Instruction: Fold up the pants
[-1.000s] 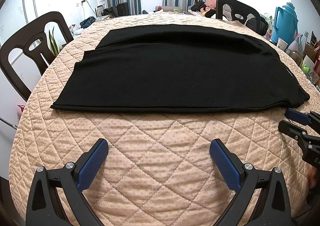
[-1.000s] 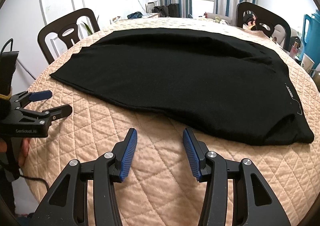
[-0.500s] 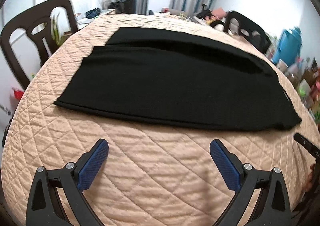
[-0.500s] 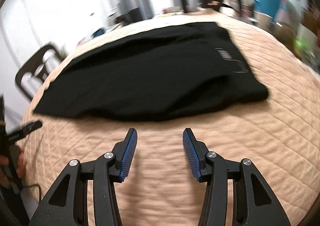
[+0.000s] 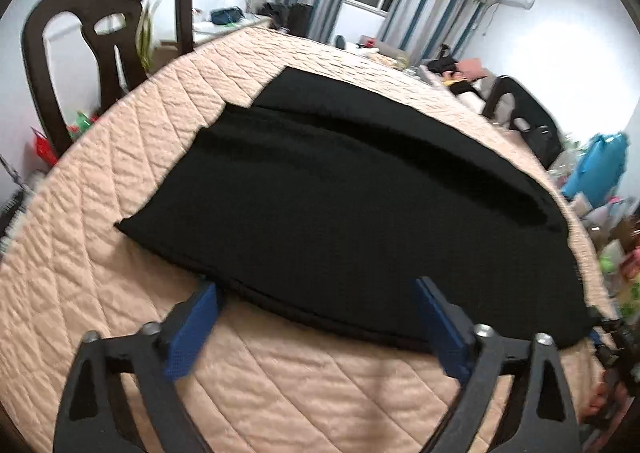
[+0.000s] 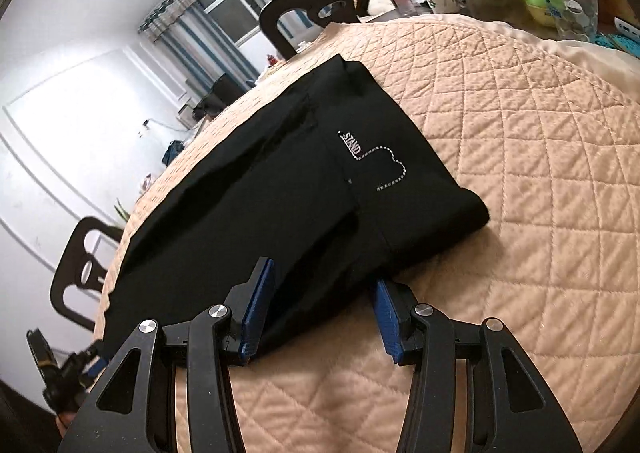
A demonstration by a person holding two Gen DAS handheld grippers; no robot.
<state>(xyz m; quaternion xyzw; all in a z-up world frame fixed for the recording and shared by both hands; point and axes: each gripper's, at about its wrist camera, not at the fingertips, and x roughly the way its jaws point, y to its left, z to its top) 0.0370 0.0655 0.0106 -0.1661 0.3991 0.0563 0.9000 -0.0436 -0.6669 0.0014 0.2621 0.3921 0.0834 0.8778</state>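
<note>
Pants (image 5: 360, 213) on the counter (image 5: 100, 253) have now been reached by both grippers, left (image 5: 316, 317) and right (image 6: 320, 305); jaws are held open astride the near hem, nothing gripped yet, so a fold looks imminent

We read one word only: "STAND", small white caps printed on the black pants (image 6: 280, 189) near the waist, w/ a dotted white line curling beside it. No other legible text in either view.

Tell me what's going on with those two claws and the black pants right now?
Left gripper open, at the pants' near edge. Right gripper open, straddling the waist-end edge. Pants flat on the quilted table. Nothing in the way.
</note>
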